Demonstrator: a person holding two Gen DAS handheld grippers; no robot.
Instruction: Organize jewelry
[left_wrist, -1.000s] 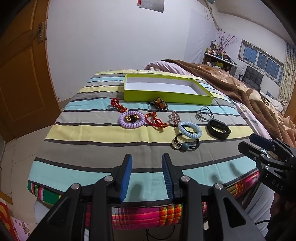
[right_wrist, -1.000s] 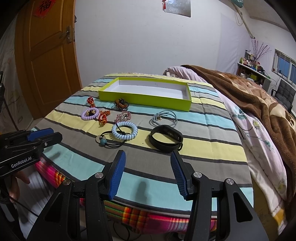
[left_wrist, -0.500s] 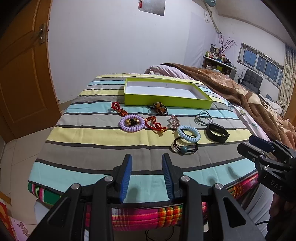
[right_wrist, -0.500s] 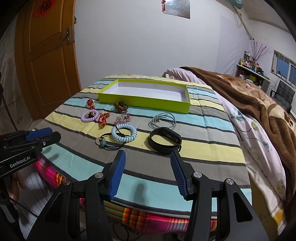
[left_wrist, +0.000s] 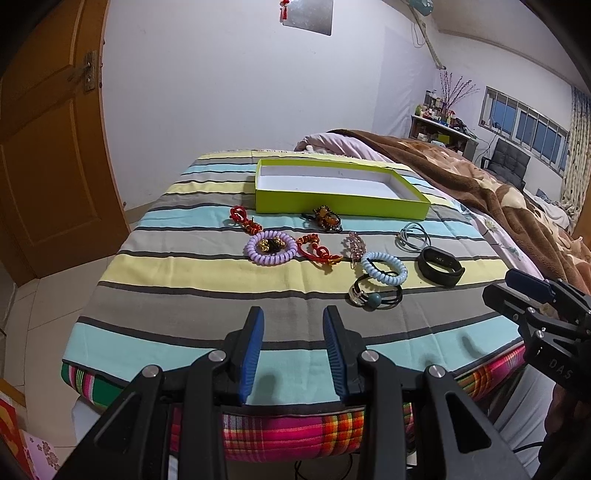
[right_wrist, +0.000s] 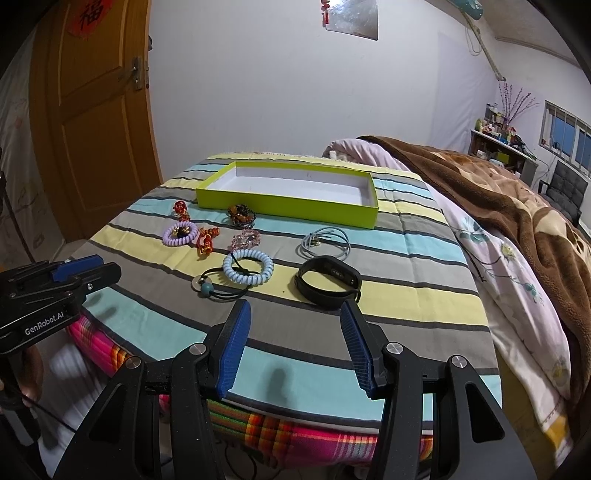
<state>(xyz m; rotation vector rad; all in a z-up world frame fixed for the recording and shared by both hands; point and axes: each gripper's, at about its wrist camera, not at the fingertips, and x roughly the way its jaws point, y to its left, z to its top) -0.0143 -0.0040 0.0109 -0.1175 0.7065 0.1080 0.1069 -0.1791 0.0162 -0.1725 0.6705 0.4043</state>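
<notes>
An empty lime-green tray (left_wrist: 343, 203) (right_wrist: 288, 210) lies at the far end of a striped cloth. In front of it lie several pieces: a purple coil band (left_wrist: 271, 247) (right_wrist: 181, 234), red knots (left_wrist: 242, 219), an amber bead piece (left_wrist: 325, 218), a pink clip (left_wrist: 356, 243), a light-blue coil band (left_wrist: 384, 267) (right_wrist: 247, 271), a black hair tie with a teal bead (left_wrist: 375, 295), a grey cord (right_wrist: 325, 242) and a black wristband (left_wrist: 441, 266) (right_wrist: 328, 282). My left gripper (left_wrist: 293, 350) and right gripper (right_wrist: 295, 347) are open and empty, above the near edge.
The striped cloth (left_wrist: 184, 266) covers a table with a plaid underside at the near edge. A bed with a brown blanket (right_wrist: 517, 206) runs along the right. A wooden door (left_wrist: 44, 147) stands at the left.
Both grippers have tilted up and pulled back slightly, so the tray and jewelry sit lower in view. Both stay open and empty. Nothing on the cloth has moved.
</notes>
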